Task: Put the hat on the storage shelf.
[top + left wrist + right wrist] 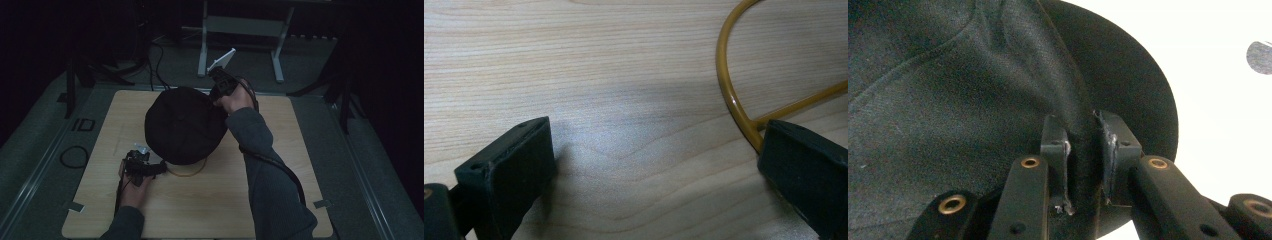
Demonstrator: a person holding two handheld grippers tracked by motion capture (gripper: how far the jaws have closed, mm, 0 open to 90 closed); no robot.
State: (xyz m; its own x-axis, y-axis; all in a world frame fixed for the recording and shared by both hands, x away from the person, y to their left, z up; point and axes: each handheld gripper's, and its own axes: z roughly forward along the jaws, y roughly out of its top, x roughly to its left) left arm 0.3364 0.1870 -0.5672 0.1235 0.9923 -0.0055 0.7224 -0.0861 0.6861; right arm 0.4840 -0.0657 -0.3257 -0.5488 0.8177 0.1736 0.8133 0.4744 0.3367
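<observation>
The right gripper pinches a fold of the black hat to lift it, while the left gripper, jaws wide, rests on the tabletop by a yellow hoop.

Black fabric hat, mustard-yellow wire hoop, pale wood-grain table.
</observation>
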